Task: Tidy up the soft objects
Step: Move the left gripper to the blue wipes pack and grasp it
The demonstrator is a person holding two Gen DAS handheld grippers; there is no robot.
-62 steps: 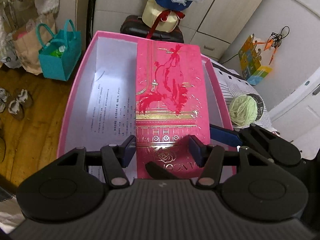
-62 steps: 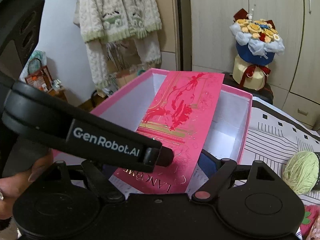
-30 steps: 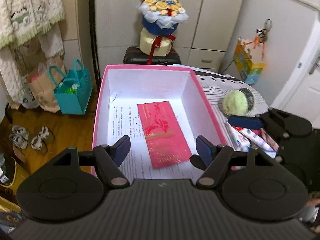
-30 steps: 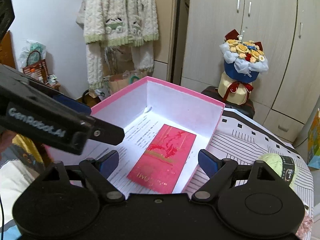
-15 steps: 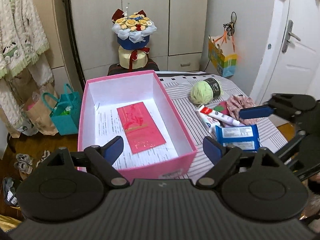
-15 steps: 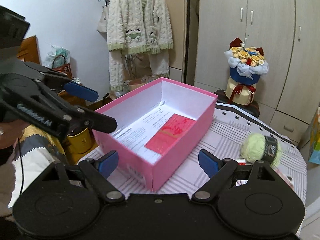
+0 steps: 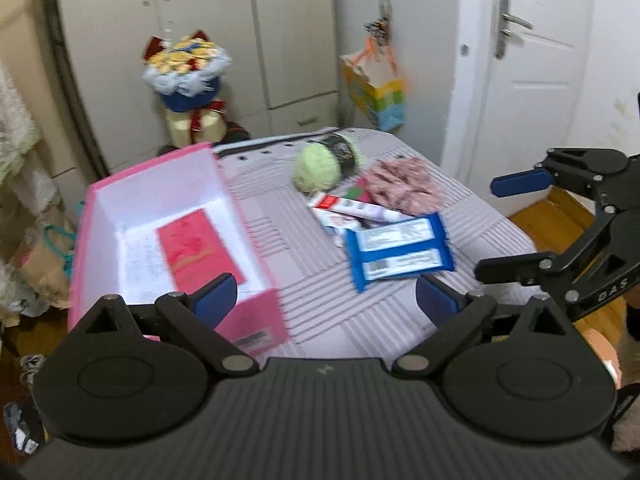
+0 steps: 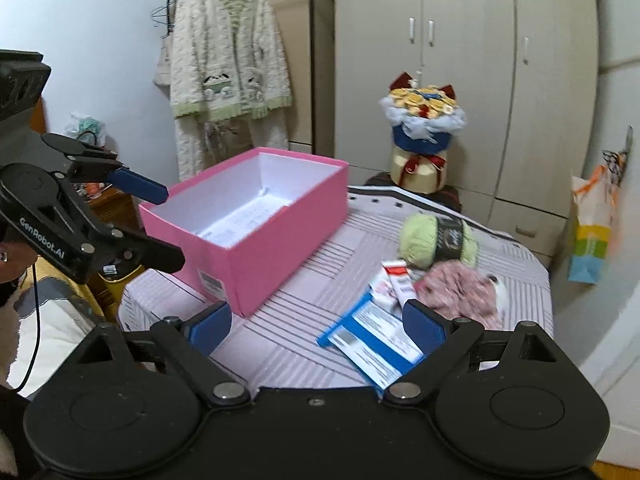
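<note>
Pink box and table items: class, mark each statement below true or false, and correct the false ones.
1. The pink box is open-topped and holds a red envelope. True.
2. The green yarn ball lies inside the box. False: it lies on the table, outside the box.
3. The left gripper clamps the blue packet. False: its jaws are opening with nothing between them.
4. A pink fabric piece lies beside the yarn ball. True.
5. The right gripper holds nothing. True.
</note>
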